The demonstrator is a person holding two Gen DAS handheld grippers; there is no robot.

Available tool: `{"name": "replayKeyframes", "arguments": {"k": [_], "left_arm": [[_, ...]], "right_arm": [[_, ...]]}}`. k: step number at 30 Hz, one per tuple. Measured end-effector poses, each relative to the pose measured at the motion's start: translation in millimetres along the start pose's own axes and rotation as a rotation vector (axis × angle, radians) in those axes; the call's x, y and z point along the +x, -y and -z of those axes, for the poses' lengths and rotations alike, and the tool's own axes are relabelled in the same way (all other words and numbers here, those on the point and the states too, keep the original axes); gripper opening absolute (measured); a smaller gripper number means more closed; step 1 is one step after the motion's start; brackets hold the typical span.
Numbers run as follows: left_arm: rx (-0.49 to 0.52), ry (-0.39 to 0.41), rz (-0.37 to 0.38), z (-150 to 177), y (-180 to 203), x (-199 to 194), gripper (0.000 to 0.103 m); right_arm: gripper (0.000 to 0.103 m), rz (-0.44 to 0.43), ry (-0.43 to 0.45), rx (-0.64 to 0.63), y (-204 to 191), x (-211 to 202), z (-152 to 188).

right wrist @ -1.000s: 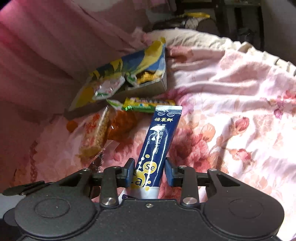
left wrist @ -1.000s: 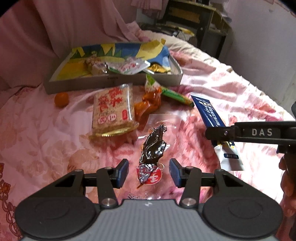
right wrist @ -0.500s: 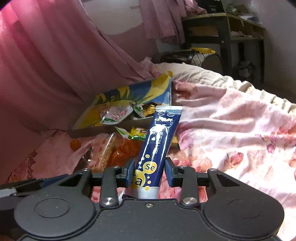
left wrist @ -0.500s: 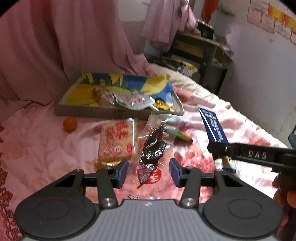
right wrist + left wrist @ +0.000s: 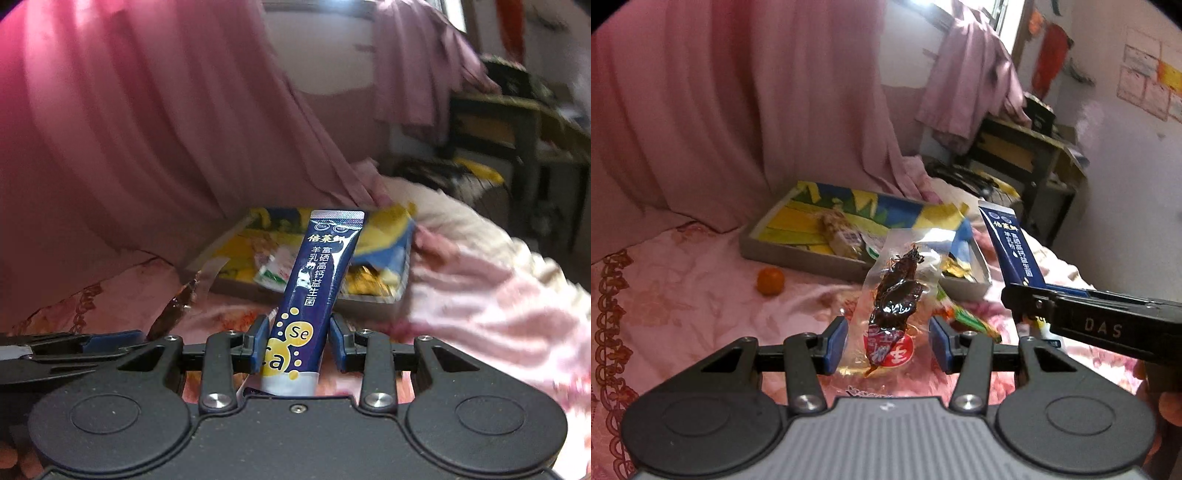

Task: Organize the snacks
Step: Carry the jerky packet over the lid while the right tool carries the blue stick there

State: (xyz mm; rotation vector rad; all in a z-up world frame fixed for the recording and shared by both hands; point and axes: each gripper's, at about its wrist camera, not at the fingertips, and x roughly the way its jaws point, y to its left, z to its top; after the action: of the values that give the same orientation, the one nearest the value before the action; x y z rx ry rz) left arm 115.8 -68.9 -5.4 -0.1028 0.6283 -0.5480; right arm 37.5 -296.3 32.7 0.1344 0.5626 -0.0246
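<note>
My left gripper is shut on a clear pouch with a dark brown snack and holds it upright above the bed. My right gripper is shut on a dark blue stick pack, which points up and away. In the left wrist view the right gripper is close by on the right with the blue stick pack. The left gripper and its pouch show at the left of the right wrist view. A shallow grey tray with a yellow and blue lining lies beyond, holding several snack packets.
On the pink floral bedspread lie a small orange left of the tray and a green packet near the tray's front corner. A pink curtain hangs behind the tray. A dark desk stands at the far right. The tray sits ahead of the right gripper.
Both grippers have risen and tilted upward, lifting the pouch and the blue stick pack off the bed. The rice cracker packet and orange-brown packet have dropped out of the left wrist view.
</note>
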Motion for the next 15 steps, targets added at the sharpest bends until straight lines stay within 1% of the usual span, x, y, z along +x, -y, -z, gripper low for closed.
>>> {"name": "replayKeyframes", "arguments": {"k": [2,5,9,12,15], "left_arm": [[-0.017,0.01,-0.011,-6,-4,2,0.053],[-0.044,0.016,-0.03,-24,-10,12,0.053],[-0.021,0.056,-0.061,-57,-10,26,0.053],[-0.022,0.064,-0.059,-79,-8,46,0.053],[-0.054,0.048,-0.049,-97,-5,72,0.053]], "right_arm": [[0.037,-0.006,0.015,-0.006,1,7,-5],[0.037,-0.03,0.027,0.022,5,19,-11],[0.037,-0.034,0.059,0.03,14,39,-24],[0.037,-0.03,0.067,0.068,24,55,-32],[0.037,-0.03,0.053,0.109,36,75,-40]]}}
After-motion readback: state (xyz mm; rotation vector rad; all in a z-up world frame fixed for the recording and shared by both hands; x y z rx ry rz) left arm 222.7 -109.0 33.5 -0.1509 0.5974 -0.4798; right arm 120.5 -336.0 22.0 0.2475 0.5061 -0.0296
